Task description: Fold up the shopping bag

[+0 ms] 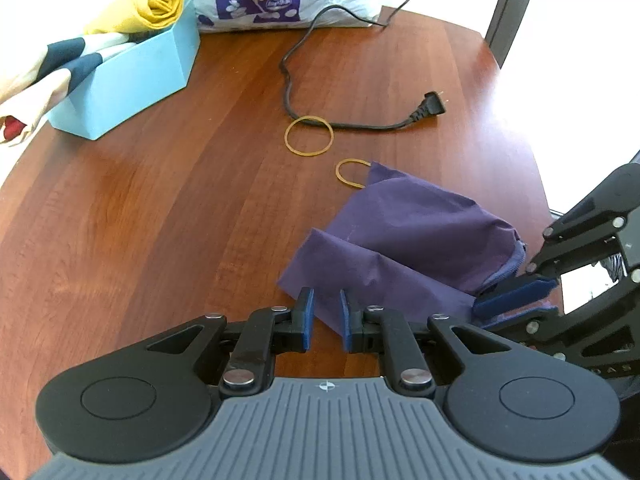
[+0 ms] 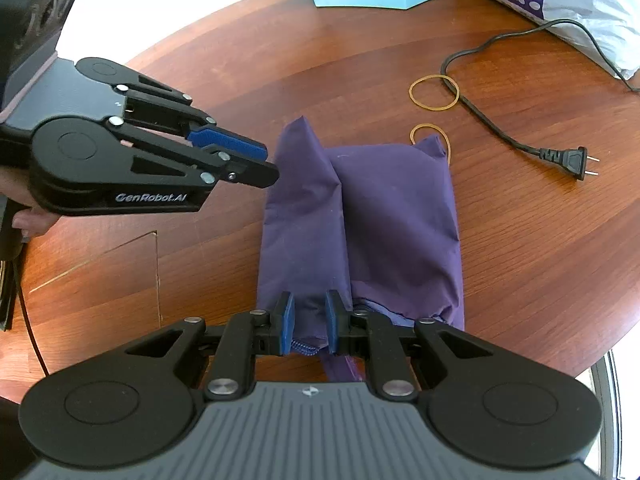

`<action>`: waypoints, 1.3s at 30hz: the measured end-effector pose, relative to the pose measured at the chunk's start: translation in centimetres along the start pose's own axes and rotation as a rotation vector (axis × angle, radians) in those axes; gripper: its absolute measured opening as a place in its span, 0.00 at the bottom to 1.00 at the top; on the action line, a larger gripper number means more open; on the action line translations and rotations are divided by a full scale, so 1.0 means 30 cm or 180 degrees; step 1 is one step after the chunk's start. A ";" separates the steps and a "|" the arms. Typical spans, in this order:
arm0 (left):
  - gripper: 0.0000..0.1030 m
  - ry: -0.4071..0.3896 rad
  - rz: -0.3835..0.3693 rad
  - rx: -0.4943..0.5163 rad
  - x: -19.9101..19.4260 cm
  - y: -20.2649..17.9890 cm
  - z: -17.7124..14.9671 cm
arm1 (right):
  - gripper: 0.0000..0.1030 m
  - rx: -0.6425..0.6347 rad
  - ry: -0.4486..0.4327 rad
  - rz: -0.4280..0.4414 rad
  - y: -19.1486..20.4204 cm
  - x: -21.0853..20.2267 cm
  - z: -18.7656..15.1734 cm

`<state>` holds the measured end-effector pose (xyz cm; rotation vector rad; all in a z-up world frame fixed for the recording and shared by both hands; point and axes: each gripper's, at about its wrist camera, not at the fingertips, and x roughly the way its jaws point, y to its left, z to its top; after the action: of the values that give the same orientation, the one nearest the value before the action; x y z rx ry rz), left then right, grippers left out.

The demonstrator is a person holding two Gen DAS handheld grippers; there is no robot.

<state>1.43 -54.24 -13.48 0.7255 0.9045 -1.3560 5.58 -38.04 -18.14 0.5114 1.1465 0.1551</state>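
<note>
We had the purple shopping bag point(image 2: 384, 224) folded lengthwise; our right gripper point(image 2: 310, 322) pinched its near hem, our left gripper point(image 1: 326, 320) hung slightly parted, empty. Next likely: rolling.

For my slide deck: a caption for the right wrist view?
Right gripper closed on folded purple bag's near edge; left gripper empty beside it.

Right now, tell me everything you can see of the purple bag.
The purple bag is thin, matte, creased fabric, folded lengthwise into a long strip with one flap lapped over the other. It lies flat on the wooden table. Its near end, with a blue zipper edge, sits between the right gripper's narrowly parted fingers. Its far corner overlaps a rubber band. The left gripper hovers just off its left edge, holding nothing.
</note>
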 end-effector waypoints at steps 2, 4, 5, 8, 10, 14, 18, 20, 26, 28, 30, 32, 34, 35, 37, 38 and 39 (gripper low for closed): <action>0.15 -0.0076 -0.0050 -0.0024 -0.004 -0.003 0.015 | 0.18 -0.0032 0.0012 0.0002 0.004 0.003 0.002; 0.14 -0.0146 -0.0028 -0.0005 0.003 -0.013 0.039 | 0.18 -0.0051 0.0021 0.0006 0.007 0.003 0.003; 0.14 -0.0154 -0.0016 0.0007 0.010 -0.015 0.049 | 0.18 -0.0068 0.0030 0.0015 0.007 0.006 0.006; 0.10 -0.0106 -0.0026 0.0043 0.045 -0.016 0.072 | 0.17 -0.0082 0.0055 0.0043 0.004 0.008 0.008; 0.10 -0.0051 -0.0028 0.0068 0.070 -0.012 0.080 | 0.18 -0.0085 0.0074 0.0066 -0.005 0.011 0.011; 0.09 0.0090 -0.0102 0.0000 0.129 0.014 0.086 | 0.18 -0.0086 0.0102 0.0098 -0.022 0.016 0.018; 0.08 0.0083 -0.0105 0.0065 0.140 0.012 0.076 | 0.28 -0.0089 0.0137 0.0122 -0.039 0.024 0.027; 0.08 0.0069 -0.0061 0.0083 0.141 0.003 0.069 | 0.30 -0.0080 0.0167 0.0144 -0.051 0.030 0.033; 0.08 0.0093 0.0091 -0.0019 0.133 -0.005 0.048 | 0.30 -0.0240 0.0252 0.0186 -0.050 0.036 0.051; 0.08 0.0103 0.0145 -0.0076 0.121 -0.001 0.028 | 0.30 -0.0330 0.0289 0.0199 -0.051 0.036 0.058; 0.08 0.0129 0.0232 -0.0180 0.097 0.002 -0.010 | 0.30 -0.0442 0.0319 0.0196 -0.049 0.037 0.065; 0.08 0.0132 0.0277 -0.0275 0.076 0.006 -0.042 | 0.31 -0.0555 0.0345 0.0186 -0.046 0.038 0.072; 0.08 0.0140 0.0306 -0.0386 0.058 0.011 -0.071 | 0.31 -0.0667 0.0372 0.0184 -0.040 0.041 0.079; 0.08 0.0154 0.0330 -0.0463 0.045 0.012 -0.092 | 0.31 -0.0722 0.0386 0.0184 -0.037 0.043 0.084; 0.08 0.0164 0.0362 -0.0561 0.027 0.012 -0.120 | 0.32 -0.0832 0.0414 0.0182 -0.031 0.047 0.093; 0.08 0.0169 0.0381 -0.0632 0.014 0.010 -0.140 | 0.32 -0.0868 0.0423 0.0182 -0.029 0.048 0.097; 0.08 0.0171 0.0390 -0.0676 0.005 0.009 -0.151 | 0.32 -0.0905 0.0433 0.0182 -0.027 0.050 0.101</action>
<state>1.13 -50.36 -15.85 0.6449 1.0133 -1.1178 8.81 -39.12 -18.81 0.2842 1.2187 0.4012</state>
